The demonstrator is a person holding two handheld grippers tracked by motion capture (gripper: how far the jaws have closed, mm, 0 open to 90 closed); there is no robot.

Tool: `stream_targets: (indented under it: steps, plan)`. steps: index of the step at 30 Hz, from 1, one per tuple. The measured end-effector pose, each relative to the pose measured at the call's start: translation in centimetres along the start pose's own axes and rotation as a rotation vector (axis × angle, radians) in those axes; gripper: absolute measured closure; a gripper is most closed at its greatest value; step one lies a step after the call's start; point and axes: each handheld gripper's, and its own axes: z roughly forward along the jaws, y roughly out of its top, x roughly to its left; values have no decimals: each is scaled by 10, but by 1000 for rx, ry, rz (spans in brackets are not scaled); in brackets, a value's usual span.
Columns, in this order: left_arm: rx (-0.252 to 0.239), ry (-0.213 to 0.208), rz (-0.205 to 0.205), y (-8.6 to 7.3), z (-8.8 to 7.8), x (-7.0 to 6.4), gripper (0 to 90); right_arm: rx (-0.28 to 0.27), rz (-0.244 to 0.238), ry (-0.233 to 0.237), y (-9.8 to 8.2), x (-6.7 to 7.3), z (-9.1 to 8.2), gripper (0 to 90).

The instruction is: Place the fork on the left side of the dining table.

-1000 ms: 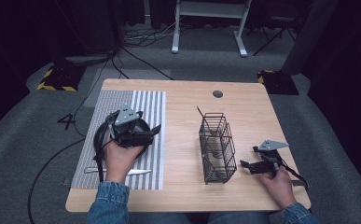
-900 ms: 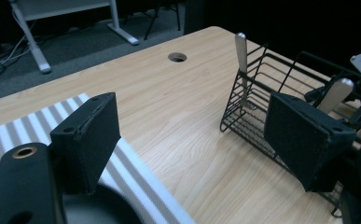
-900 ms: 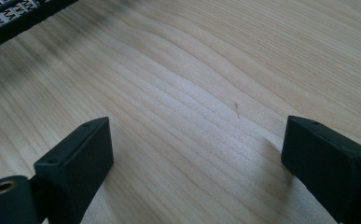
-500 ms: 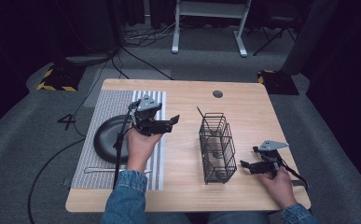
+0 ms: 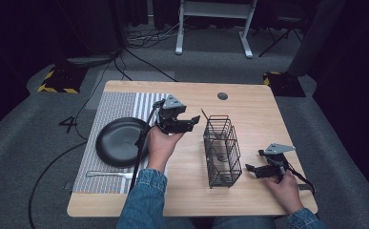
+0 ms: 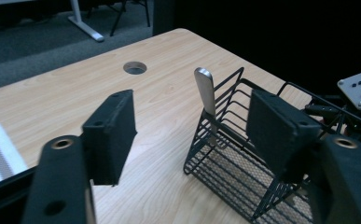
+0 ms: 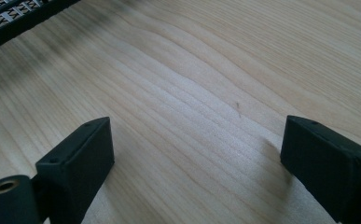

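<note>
So the thing to watch is that metal utensil handle (image 6: 204, 91) poking up out of the near-left corner of the black wire basket (image 5: 222, 150), which sits right of centre on the wooden table (image 5: 249, 105). From above the handle is just a thin sliver at the basket's back-left corner, leaning a bit out over the rim; which kind of utensil it is I honestly can't tell, since the business end is down inside the mesh. Its long axis runs close to upright, tilted slightly, so whatever takes it has to come in from the side and pinch across the flat of the handle. The left gripper (image 5: 188, 123) is by far the closer one: it hangs just left of the basket, pointing at it, and in the left gripper view the handle stands dead ahead, between the lines of the two pads but farther out, not touched yet. Its jaws have just been closing in some, with nothing between them, so it's unclenched and empty. The right gripper (image 5: 254, 170) is parked low on the table right of the basket, jaws spread wide over bare wood, holding nothing. Off to the left on the striped placemat (image 5: 120, 102) there's a black plate (image 5: 120, 141) with a fork (image 5: 107, 174) lying below it, looks like a place setting in progress to me.
</note>
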Motion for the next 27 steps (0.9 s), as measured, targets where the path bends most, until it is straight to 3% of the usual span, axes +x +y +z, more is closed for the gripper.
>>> stream_targets:
  steps: [7,19,22,27]
  plan:
    - [-12,-13,-34,0,12,-2,418,-1,-1,1,0,0,0,99]
    - [7,-42,-93,2,38,-3,500,-1,-3,1,0,0,0,101]
    - [23,-27,-84,5,44,-4,504,-1,-2,1,0,0,0,102]
    - [34,-31,-113,6,49,-1,535,-2,-3,2,0,0,0,104]
